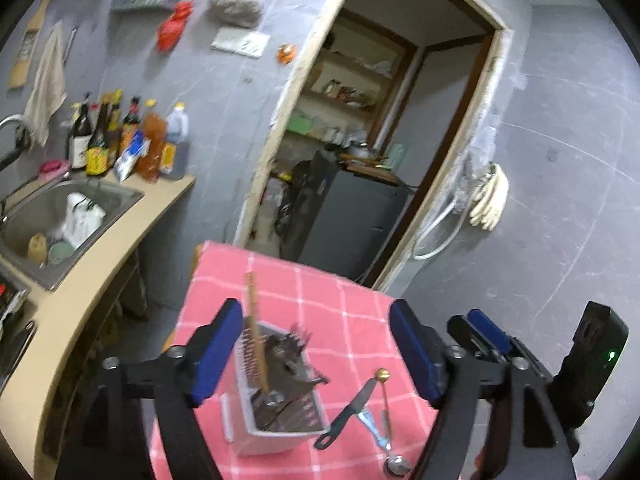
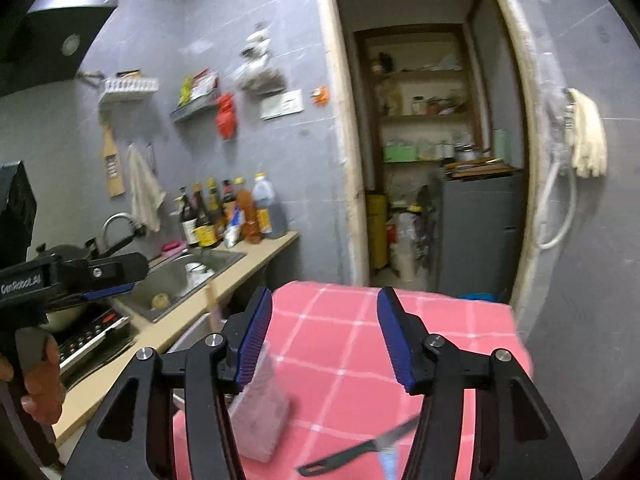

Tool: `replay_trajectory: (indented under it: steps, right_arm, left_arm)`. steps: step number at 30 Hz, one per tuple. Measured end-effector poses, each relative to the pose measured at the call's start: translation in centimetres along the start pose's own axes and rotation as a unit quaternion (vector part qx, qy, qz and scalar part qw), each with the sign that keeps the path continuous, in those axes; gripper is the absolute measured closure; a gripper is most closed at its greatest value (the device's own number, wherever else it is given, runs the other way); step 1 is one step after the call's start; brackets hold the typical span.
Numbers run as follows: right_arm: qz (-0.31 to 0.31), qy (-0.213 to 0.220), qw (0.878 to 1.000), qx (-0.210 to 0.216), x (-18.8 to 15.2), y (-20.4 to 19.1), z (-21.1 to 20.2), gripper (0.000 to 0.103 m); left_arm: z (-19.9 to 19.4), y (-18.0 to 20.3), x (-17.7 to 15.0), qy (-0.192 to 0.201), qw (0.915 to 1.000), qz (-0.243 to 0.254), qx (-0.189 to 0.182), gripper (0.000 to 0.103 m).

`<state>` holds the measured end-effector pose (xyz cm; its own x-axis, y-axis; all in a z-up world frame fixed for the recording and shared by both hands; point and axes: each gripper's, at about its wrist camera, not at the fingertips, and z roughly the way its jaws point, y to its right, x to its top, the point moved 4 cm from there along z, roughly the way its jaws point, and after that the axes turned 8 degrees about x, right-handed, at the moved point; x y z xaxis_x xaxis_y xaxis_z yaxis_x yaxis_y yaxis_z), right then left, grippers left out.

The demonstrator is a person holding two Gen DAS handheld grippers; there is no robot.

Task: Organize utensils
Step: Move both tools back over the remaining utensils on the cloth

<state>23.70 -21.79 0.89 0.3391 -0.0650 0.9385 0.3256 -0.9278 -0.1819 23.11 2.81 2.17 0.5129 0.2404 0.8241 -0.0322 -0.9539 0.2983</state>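
Grey tiled walls [image 2: 280, 40] enclosed a beige worktop [image 1: 100, 272] with steel sink [image 1: 120, 196], sauce bottles [image 2: 228, 212], and an open doorway [image 2: 432, 140] onto pantry shelving [image 2: 424, 116].

Only one text can be read: in the right wrist view, white letters "GenRobot.ai" stand on the black body of the left tongs [image 2: 108, 286], at the left edge. The labels on the sauce bottles [image 2: 224, 216] on the worktop are too blurred to read.
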Motion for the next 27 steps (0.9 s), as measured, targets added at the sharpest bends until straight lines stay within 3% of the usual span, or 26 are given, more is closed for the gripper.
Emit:
replay_trajectory:
  steps: [4,7,10,15,23,27]
  right_arm:
    - [0.006,0.010,0.999,-0.030,0.3,3.3,-2.7,0.019]
    - [0.013,0.000,0.998,-0.055,-0.3,6.2,-4.4,0.014]
    - [0.025,-0.020,0.997,-0.077,-1.3,8.8,-5.1,0.014]
    - [0.055,-0.067,0.992,-0.093,-4.2,12.6,-5.3,0.014]
    - [0.106,-0.145,0.981,-0.071,-10.3,16.2,-3.3,0.015]
    - [0.130,-0.179,0.974,-0.048,-13.1,17.3,-1.3,0.029]
  left_arm:
    - [0.6,3.6,-0.7,0.005,0.9994,0.031,-0.013,0.012]
    - [1.2,6.0,-1.4,0.007,0.9981,0.058,-0.022,0.006]
    - [2.1,7.9,-2.1,-0.002,0.9969,0.072,-0.032,0.006]
    - [5.1,10.6,-3.9,-0.049,0.9936,0.091,-0.045,0.006]
    - [9.9,12.9,-7.8,-0.133,0.9820,0.127,-0.044,0.006]
    - [12.5,13.5,-10.1,-0.180,0.9714,0.151,-0.031,0.017]
